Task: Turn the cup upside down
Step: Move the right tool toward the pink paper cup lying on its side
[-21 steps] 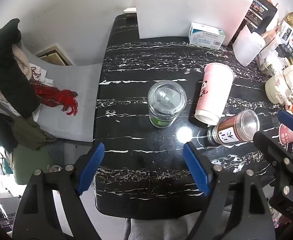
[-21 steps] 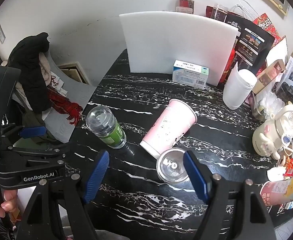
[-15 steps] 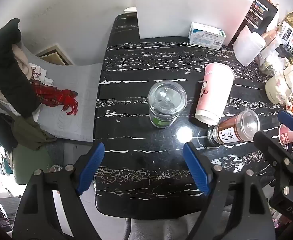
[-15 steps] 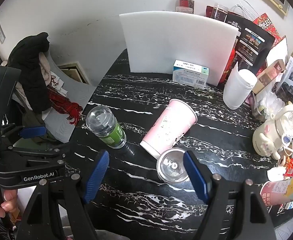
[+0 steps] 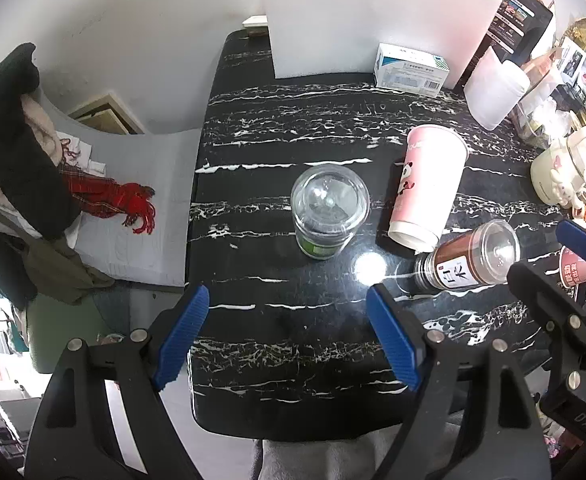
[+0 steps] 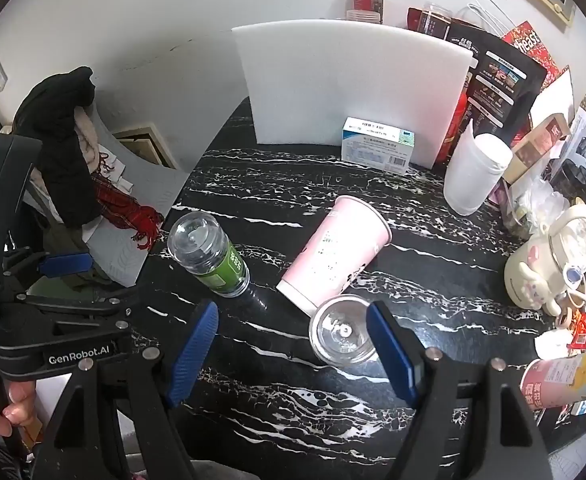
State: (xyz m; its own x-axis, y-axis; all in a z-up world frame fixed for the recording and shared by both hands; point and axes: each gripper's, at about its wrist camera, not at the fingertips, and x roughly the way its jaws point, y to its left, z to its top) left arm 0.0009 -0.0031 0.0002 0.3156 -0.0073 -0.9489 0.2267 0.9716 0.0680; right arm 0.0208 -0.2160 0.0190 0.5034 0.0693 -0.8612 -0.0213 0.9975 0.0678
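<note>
The pink cup [image 5: 427,186] stands right way up on the black marbled worktop [image 5: 277,344], wide mouth on top and narrow base on the surface. Taking the cup as the landmark: a clear-lidded jar with a green label [image 5: 328,212] stands to its left, well apart, and a jar of brown powder [image 5: 469,262] sits just beside its base on the near side. Behind the cup, a white-and-blue box [image 5: 411,70] lies against a white foam board [image 5: 373,16].

The left gripper [image 5: 287,338] hangs over the near edge of the worktop, jaws spread wide with nothing between them. The right gripper [image 6: 293,346] is likewise released and holds nothing; the brown-powder jar [image 6: 343,336] appears just inside its right finger [image 6: 393,350], seen lid-on.

Only the left wrist view shows that jar's brown contents and label. Only the right wrist view shows the cream kettle's [image 6: 553,264] whole side and the left gripper's body [image 6: 53,320] off to the cup's left.
</note>
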